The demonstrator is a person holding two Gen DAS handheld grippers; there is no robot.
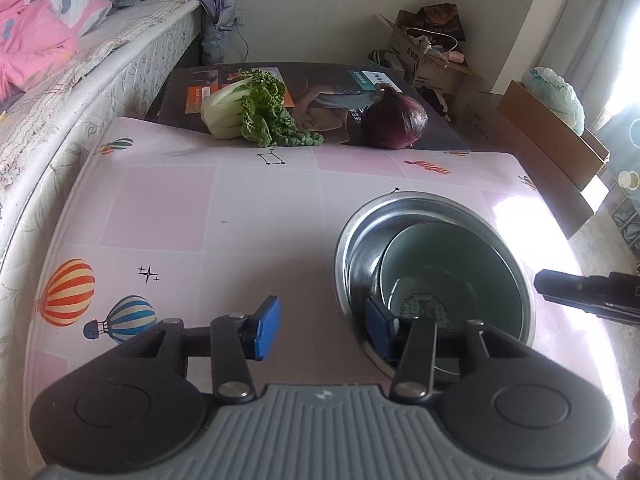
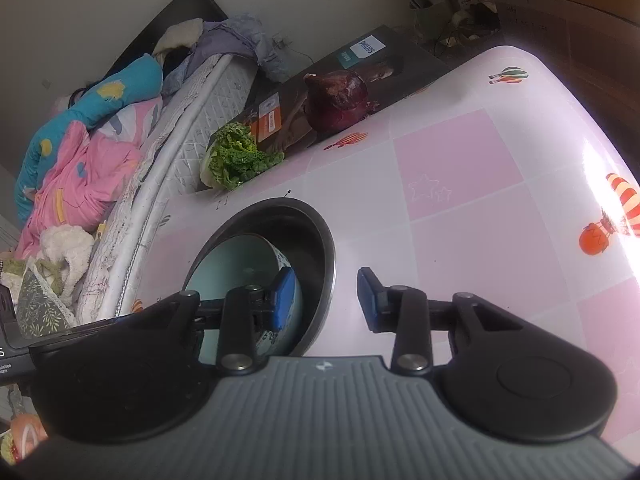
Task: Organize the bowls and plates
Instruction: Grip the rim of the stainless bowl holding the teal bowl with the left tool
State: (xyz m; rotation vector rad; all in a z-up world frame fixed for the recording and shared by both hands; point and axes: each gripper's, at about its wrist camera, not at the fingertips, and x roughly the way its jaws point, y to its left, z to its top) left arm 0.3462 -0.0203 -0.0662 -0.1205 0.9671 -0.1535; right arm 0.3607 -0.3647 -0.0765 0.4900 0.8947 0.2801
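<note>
Left wrist view: left tongs point(image 1: 324, 330) spread wide at bottom centre, holding nothing, right pad dipping inside the steel bowl point(image 1: 400, 216) at lower right of the pink tabletop point(image 1: 168, 208), a pale green bowl point(image 1: 452, 252) nested within; bok choy point(image 1: 248, 110) and red onion point(image 1: 394, 122) at upper centre. Right wrist view: right tongs point(image 2: 326, 300) likewise wide and empty, left pad over the green bowl point(image 2: 236, 260) inside the steel bowl point(image 2: 316, 232) at lower left.
</note>
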